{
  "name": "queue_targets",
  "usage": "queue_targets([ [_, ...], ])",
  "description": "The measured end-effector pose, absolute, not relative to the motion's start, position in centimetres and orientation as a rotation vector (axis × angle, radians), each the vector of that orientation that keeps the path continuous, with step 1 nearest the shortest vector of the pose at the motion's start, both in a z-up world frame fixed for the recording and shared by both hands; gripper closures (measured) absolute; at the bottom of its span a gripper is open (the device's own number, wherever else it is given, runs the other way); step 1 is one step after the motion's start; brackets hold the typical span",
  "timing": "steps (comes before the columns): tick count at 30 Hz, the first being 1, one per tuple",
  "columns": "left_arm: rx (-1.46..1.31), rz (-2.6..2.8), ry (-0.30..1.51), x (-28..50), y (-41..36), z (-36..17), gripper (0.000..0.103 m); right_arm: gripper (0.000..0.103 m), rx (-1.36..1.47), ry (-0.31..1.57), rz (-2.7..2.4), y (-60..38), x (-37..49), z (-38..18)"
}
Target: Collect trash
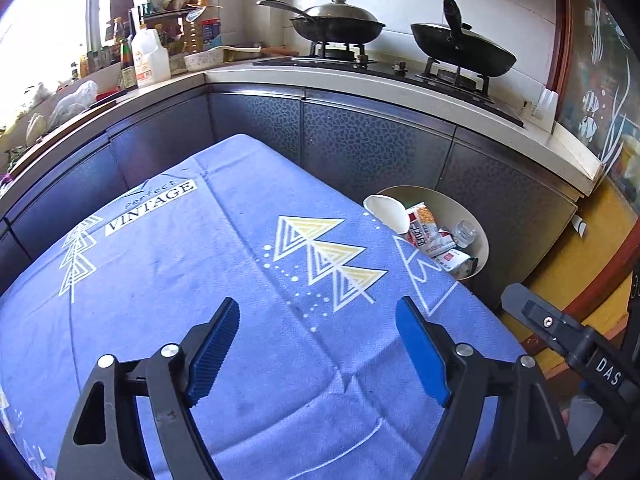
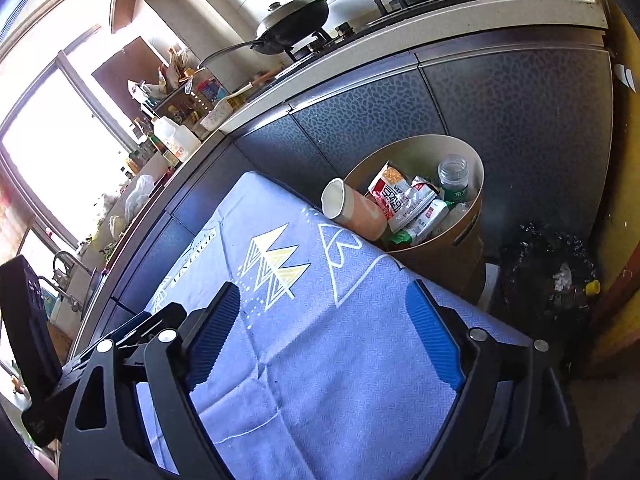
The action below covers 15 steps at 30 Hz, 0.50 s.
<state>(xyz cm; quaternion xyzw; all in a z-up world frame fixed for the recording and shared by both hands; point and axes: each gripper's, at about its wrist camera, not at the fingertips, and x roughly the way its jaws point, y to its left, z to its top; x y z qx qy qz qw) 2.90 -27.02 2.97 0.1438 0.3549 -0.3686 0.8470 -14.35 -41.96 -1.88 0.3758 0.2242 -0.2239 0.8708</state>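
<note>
A tan round bin [image 2: 460, 236] stands on the floor beside the table's far right edge; it also shows in the left wrist view [image 1: 482, 236]. It holds snack wrappers [image 2: 404, 204], a clear plastic bottle [image 2: 452, 176] and a paper cup [image 2: 352, 210] lying on its side against the rim. The cup [image 1: 386, 212] and wrappers [image 1: 428, 232] show in the left view too. My left gripper [image 1: 318, 320] is open and empty above the blue tablecloth [image 1: 200, 280]. My right gripper [image 2: 326, 312] is open and empty above the same cloth [image 2: 320, 360].
A kitchen counter [image 1: 360, 80] with dark cabinets runs behind the table, carrying two woks [image 1: 336, 24] on a stove and bottles [image 1: 148, 56] at left. A black trash bag [image 2: 548, 272] sits on the floor right of the bin. A yellow door [image 1: 580, 272] is at right.
</note>
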Motion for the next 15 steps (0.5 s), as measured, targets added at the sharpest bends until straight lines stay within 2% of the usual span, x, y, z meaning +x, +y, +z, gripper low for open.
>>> queue_targets([
  [5, 0.314, -0.726, 0.718, 2.9, -25.4, 3.1, 0.009, 0.012, 0.806, 0.468, -0.474, -41.6, -14.1, -1.9],
  [7, 0.314, -0.716, 0.713, 2.9, -25.1, 3.2, 0.004, 0.007, 0.807, 0.474, -0.510, -41.3, -14.0, -1.9],
  [15, 0.362, -0.650, 0.713, 2.5, -24.2, 3.4, 0.004, 0.006, 0.765, 0.429, -0.607, -39.4, -14.7, -0.7],
])
